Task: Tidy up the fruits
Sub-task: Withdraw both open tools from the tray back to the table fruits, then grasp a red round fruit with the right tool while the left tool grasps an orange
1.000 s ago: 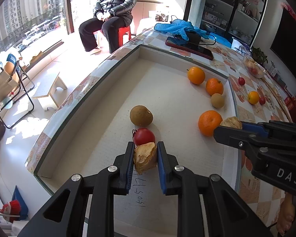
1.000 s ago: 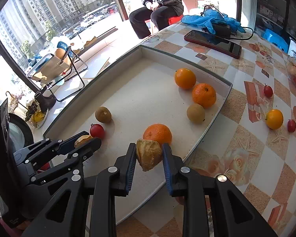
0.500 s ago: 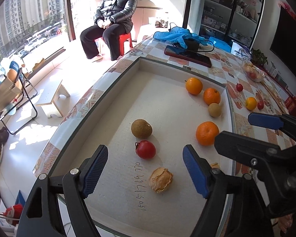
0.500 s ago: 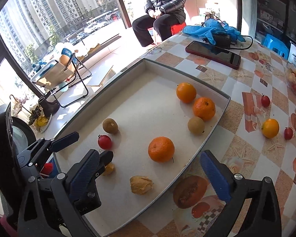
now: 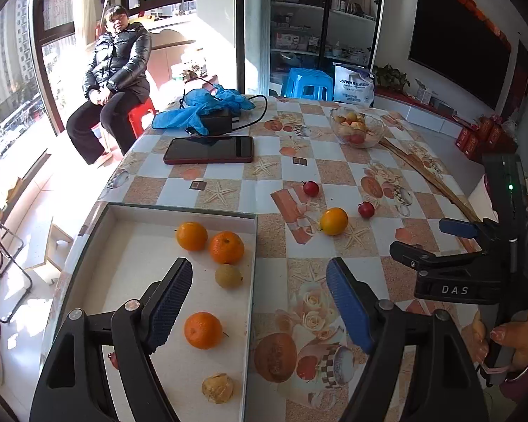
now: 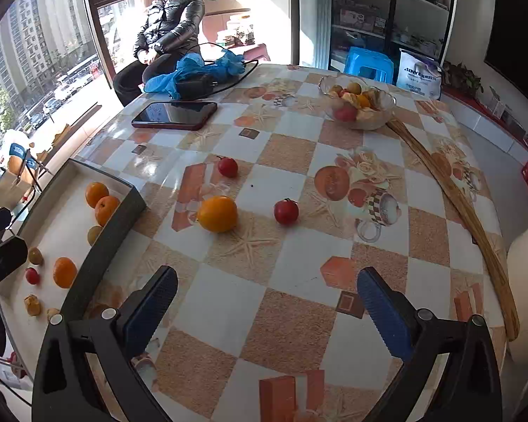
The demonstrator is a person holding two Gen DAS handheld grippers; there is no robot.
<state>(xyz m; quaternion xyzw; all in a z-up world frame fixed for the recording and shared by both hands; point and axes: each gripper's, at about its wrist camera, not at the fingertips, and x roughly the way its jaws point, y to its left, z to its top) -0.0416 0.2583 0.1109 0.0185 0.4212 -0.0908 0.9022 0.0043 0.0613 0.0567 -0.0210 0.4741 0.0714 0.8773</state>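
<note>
A white tray (image 5: 251, 246) at the left holds three oranges, among them one at the front (image 5: 203, 330), plus a brown round fruit (image 5: 228, 275) and a papery husk fruit (image 5: 217, 388). My left gripper (image 5: 258, 281) hangs open over the tray's right rim with nothing between its fingers. Loose on the tablecloth lie a yellow-orange fruit (image 6: 217, 213) and two small red fruits (image 6: 286, 211) (image 6: 227, 166). My right gripper (image 6: 265, 285) stands wide open and bare above the cloth, just in front of them. A second husk fruit (image 6: 32, 304) shows in the tray (image 6: 116, 232).
A glass bowl (image 6: 357, 107) of fruit stands at the back right. A dark phone (image 6: 174, 115), a black charger with a cable and a blue cloth lie at the back left. A long wooden stick (image 6: 454, 218) runs down the right side. A person sits by the window.
Both grippers opened and let their husk fruits go in the tray. Both then swung right and up, off the tray toward the loose fruit on the cloth.
</note>
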